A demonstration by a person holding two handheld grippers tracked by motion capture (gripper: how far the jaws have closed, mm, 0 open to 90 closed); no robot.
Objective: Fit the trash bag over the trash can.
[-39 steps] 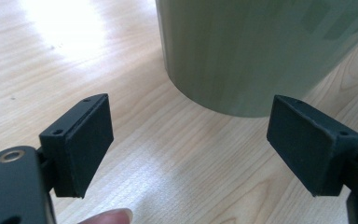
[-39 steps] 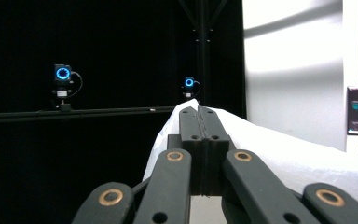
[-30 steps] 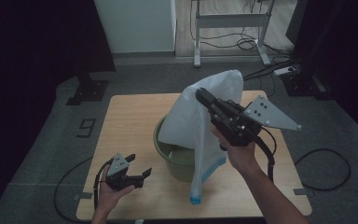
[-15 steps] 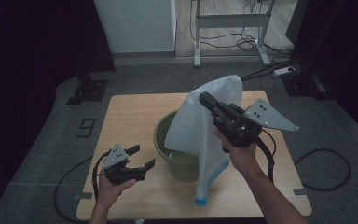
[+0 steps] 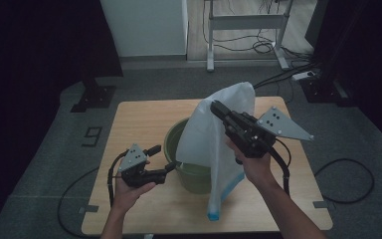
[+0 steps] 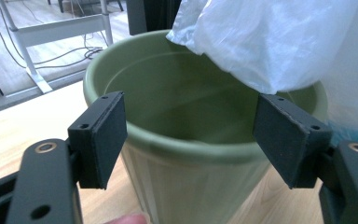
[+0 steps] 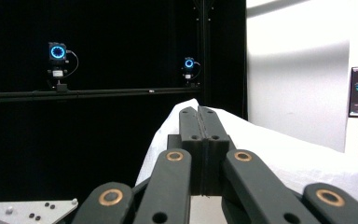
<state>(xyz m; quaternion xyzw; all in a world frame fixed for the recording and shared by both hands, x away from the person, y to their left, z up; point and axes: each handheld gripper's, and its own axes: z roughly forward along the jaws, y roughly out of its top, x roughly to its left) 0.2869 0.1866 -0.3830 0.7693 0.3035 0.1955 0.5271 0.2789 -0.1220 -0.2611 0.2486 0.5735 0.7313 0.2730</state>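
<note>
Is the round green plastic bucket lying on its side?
No, the round green plastic bucket stands upright on the wooden table, its mouth facing up.

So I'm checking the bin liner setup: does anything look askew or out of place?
Yes. The white bag isn't lining the green bin: the right gripper holds it up, mostly draped outside the rim, its blue-edged end on the table. The left gripper is open at the rim.

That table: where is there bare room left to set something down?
The table is bare along its far-left side, between the green bucket and the left edge. The near-right corner is also free. The middle is crowded: bucket, hanging white bag, left tool, right tool.
</note>
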